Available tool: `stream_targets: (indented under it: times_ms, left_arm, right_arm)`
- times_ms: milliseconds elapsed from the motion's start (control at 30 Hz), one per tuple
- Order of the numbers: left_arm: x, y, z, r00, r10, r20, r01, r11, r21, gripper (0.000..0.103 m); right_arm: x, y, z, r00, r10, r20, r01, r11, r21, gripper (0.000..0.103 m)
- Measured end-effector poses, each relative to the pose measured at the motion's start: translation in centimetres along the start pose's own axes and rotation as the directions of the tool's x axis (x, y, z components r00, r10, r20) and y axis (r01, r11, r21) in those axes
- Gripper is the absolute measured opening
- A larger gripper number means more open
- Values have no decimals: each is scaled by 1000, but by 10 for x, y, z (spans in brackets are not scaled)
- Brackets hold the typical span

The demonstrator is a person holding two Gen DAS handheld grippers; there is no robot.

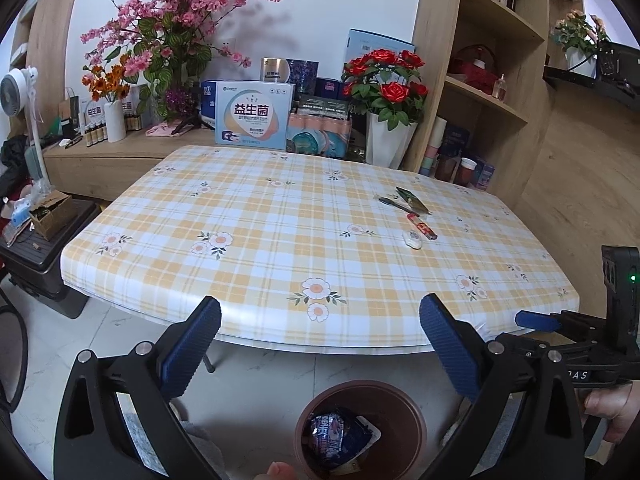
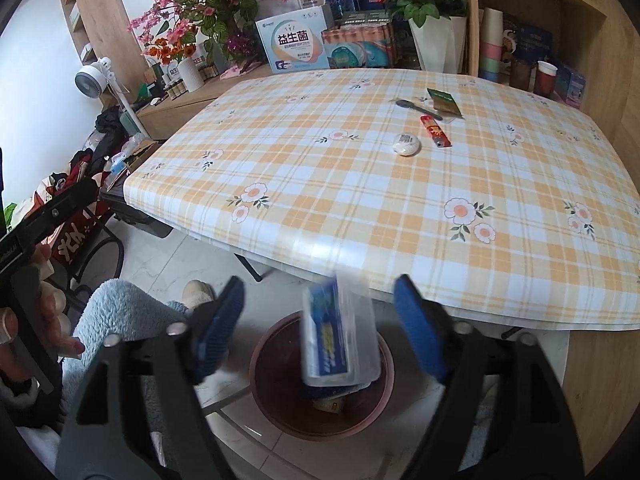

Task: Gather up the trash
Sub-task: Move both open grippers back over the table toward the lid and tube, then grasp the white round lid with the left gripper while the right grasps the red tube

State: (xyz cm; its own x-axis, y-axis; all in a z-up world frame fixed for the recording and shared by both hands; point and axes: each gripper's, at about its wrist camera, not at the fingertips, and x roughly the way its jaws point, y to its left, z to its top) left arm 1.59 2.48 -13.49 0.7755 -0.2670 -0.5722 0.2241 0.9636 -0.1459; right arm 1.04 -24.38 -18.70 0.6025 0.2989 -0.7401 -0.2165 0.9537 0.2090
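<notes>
The step in hand is the drop: the right gripper [image 2: 320,332] stands spread above the brown bin [image 2: 280,412], and a blurred blue-and-white packet [image 2: 340,340] is between its fingers but touches neither, so it seems to be falling into the bin just below. The left gripper [image 1: 320,344] is also spread and holds nothing, with the same bin and a dark wrapper [image 1: 336,436] inside it just beneath. I judge that next a gripper must reach forward, well away over the checked table [image 2: 400,208], to 4 small pieces: a white pebble-like piece [image 2: 406,144], a red stick packet [image 2: 435,131], a pen [image 2: 416,109] and a green sachet [image 2: 443,103].
</notes>
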Motion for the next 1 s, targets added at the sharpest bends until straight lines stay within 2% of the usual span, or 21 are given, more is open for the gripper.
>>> stream_targets:
  times_ms: [67, 167, 400, 633, 700, 833, 1000]
  left_arm:
    - [0, -2, -1, 1000, -8, 2, 8, 1000, 8, 97]
    - [0, -6, -3, 1000, 0, 12, -1, 999, 39, 97]
    - [0, -5, -3, 999, 28, 23, -29, 999, 45, 97]
    - [7, -1, -4, 999, 39, 7, -39, 999, 33, 97]
    - [12, 0, -4, 1000, 24, -17, -24, 999, 33, 97]
    - [21, -1, -1, 999, 13, -44, -12, 1000, 21, 97]
    - [39, -10, 8, 997, -22, -77, 26, 999, 45, 97]
  right_arm:
    - [-2, 0, 1, 1000, -24, 15, 24, 1000, 1, 94]
    - [-4, -5, 3, 998, -55, 32, 54, 998, 20, 97]
    - [-13, -22, 6, 984, -165, 75, 161, 986, 48, 97]
    - [-16, -38, 9, 980, -175, 91, 168, 983, 78, 97]
    - [-15, -41, 11, 983, -157, 94, 150, 986, 76, 97]
    - [-13, -43, 16, 975, -196, 107, 192, 980, 50, 98]
    - [-8, -59, 25, 975, -193, 110, 187, 980, 64, 97]
